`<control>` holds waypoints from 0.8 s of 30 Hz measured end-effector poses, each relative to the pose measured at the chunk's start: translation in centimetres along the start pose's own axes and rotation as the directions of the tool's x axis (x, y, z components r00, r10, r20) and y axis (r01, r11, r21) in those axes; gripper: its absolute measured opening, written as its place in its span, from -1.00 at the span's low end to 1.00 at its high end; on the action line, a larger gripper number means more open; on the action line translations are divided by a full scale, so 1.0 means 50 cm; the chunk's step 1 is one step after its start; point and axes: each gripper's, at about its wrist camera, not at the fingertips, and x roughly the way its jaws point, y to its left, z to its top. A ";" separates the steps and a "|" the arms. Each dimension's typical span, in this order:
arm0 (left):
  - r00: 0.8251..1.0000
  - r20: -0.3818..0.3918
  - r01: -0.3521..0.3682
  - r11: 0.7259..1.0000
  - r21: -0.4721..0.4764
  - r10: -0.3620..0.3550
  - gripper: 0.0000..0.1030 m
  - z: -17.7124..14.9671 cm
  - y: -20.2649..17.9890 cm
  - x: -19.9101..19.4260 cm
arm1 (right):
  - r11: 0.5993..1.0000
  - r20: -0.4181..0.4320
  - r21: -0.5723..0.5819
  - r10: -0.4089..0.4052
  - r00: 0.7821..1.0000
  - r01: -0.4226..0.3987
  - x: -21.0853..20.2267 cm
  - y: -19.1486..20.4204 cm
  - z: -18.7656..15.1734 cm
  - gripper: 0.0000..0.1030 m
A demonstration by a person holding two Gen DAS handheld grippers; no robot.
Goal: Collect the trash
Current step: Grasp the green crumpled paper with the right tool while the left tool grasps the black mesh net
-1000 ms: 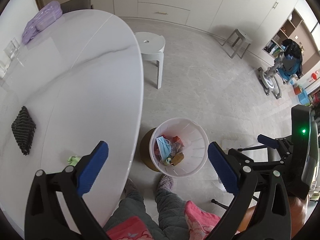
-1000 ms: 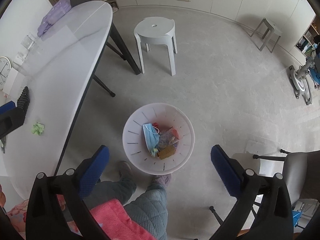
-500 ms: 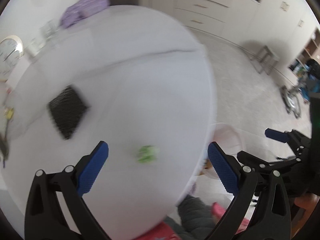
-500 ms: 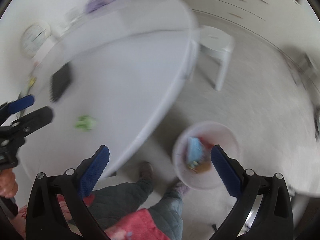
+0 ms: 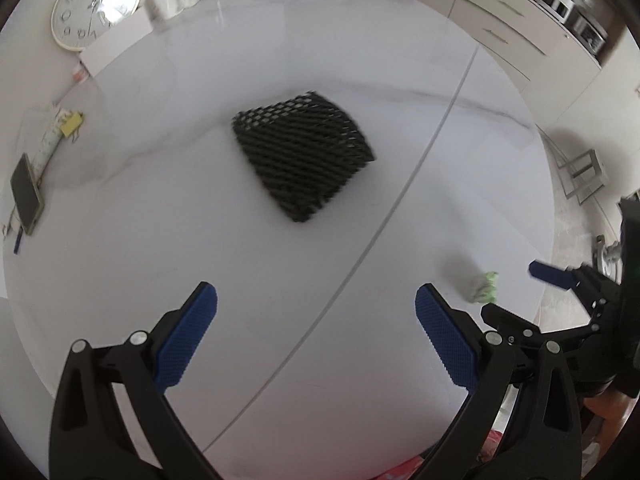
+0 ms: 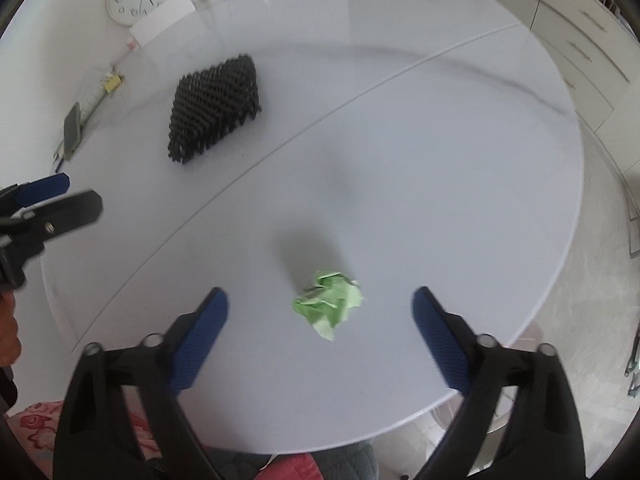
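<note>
Both cameras look steeply down along their own blue-padded fingers onto the round white table, from fairly close above it. The left wrist view sits over the middle of the table, facing the black mesh foam pad and the round white wall clock beyond. The right wrist view sits nearer the table's edge, over the crumpled green paper ball. Both views share the pad, ball, clock and table seam; each also catches the other hand-held gripper at its edge.
</note>
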 end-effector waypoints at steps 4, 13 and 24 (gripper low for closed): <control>1.000 -0.009 0.008 1.000 -0.005 -0.008 0.85 0.013 0.021 0.025 | 1.000 -0.036 -0.003 -0.025 0.999 0.025 0.034 0.004 -0.014 0.15; 0.999 -0.025 0.024 0.999 -0.038 -0.025 0.85 0.069 0.031 0.080 | 0.999 -0.073 -0.009 -0.047 0.996 0.046 0.042 0.002 -0.019 -0.40; 0.997 -0.078 0.004 0.976 -0.219 -0.021 0.85 0.227 0.020 0.202 | 0.996 -0.023 0.083 -0.028 0.999 0.030 -0.025 -0.050 -0.013 -0.39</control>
